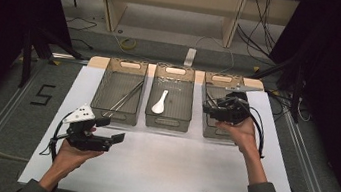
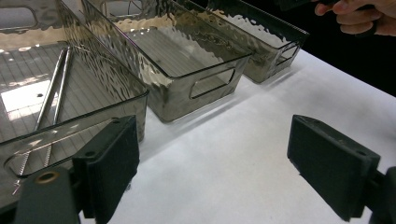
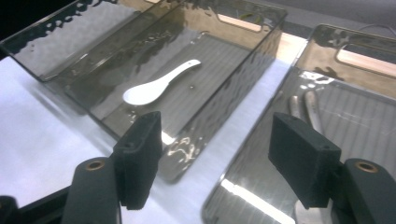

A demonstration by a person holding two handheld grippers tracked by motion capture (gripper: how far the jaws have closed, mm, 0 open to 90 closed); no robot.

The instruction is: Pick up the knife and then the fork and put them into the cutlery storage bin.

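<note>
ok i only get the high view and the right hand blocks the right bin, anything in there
Observer: Yes, silvery metal utensils lie in the right bin.
Operator: is the right gripper holding one
Observer: No. The right gripper has its fingers apart with nothing between them.
Operator: and the left
Observer: The left gripper is wide open too, empty, above the white table.
</note>
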